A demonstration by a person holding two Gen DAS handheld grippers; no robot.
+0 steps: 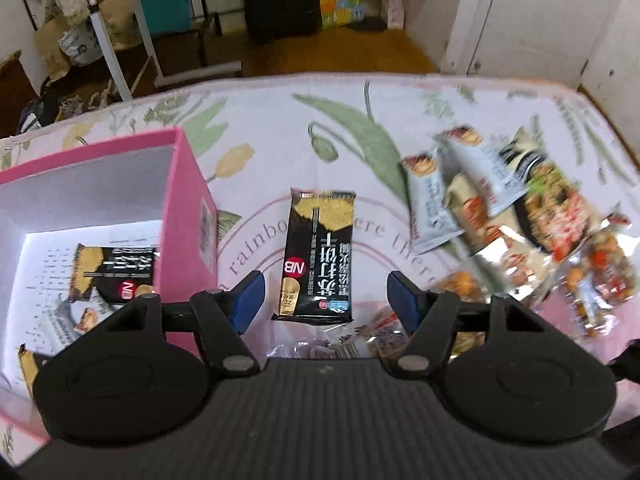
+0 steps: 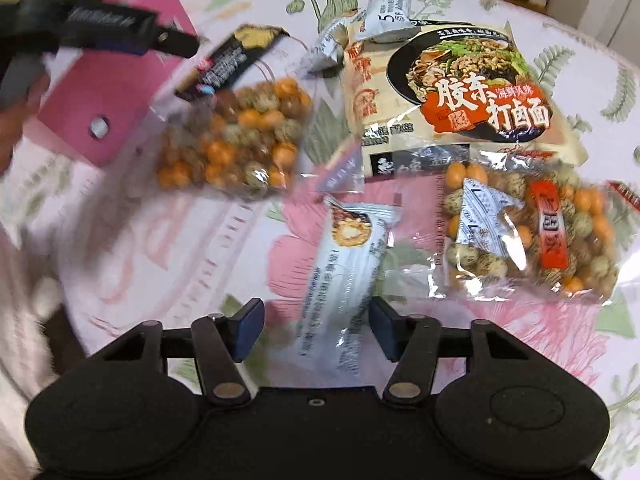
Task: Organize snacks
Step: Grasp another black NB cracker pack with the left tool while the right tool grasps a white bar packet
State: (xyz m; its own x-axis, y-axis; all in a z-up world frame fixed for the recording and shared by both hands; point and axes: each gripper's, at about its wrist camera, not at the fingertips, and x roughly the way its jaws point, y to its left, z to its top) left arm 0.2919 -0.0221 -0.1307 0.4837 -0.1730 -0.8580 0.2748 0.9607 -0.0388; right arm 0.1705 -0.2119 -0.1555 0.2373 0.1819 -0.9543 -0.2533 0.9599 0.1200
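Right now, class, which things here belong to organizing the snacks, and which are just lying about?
Job:
- pink cardboard box
- black-and-gold cracker packet
- white wrapped snack bar
- clear bags of coated nuts
- noodle packet

Lying about:
- teal bag
- white metal stand

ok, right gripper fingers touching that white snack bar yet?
Apart. The right wrist view shows the white snack bar lying between the right gripper fingers, with tablecloth visible either side.
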